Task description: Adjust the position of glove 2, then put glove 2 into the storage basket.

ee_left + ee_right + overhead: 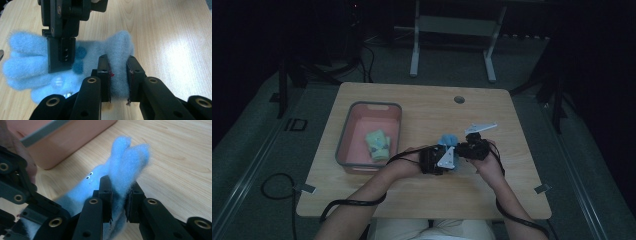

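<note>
We log a pink rectangular plastic bin with a grey rim [343, 145] on the left of the light wooden worktop [422, 107]; a pale green fuzzy sock bundle [378, 145] lies inside it. Just right of the bin, above the worktop's near half, both tools hold one fluffy light-blue sock with dark blue dots [117, 50]. Our left hand-held gripper [119, 77] pinches one end of it; our right hand-held gripper [119, 198] is clamped on the other. In the high view the sock is mostly hidden behind the tools, and the dim light blurs the green bundle's detail.
</note>
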Demonstrator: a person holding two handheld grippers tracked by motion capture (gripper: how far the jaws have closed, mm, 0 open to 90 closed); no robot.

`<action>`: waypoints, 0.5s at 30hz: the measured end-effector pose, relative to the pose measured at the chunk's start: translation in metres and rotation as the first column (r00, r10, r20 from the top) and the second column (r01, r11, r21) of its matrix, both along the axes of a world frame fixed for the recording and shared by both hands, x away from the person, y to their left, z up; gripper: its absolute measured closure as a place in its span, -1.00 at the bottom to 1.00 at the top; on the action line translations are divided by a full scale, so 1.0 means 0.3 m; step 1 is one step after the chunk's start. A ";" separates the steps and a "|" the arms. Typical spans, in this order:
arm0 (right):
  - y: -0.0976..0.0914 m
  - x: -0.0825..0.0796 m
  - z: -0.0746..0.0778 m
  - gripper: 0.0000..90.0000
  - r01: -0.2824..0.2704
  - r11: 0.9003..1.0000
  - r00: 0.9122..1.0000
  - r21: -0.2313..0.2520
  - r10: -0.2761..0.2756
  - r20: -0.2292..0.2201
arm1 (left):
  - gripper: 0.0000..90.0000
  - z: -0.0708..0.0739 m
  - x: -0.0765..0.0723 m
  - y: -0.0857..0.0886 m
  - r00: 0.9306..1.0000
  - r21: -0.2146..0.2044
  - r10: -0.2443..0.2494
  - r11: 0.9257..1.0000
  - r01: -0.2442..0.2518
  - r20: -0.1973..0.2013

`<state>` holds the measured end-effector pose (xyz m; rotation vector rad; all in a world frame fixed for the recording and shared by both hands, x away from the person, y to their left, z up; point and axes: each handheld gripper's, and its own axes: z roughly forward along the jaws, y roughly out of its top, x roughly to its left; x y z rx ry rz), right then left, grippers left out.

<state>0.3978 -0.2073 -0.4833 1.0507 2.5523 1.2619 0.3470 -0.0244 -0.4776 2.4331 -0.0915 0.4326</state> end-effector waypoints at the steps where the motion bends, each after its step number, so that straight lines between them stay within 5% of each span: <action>1: 0.002 0.001 0.006 0.73 0.000 1.000 1.000 0.002 0.000 0.004 | 0.70 0.006 0.000 0.003 1.000 0.003 -0.001 1.000 0.001 0.009; 15: 0.071 0.026 0.114 0.73 -0.013 1.000 0.999 0.025 0.011 0.050 | 0.70 0.127 0.020 0.076 0.999 0.025 0.018 1.000 -0.019 0.042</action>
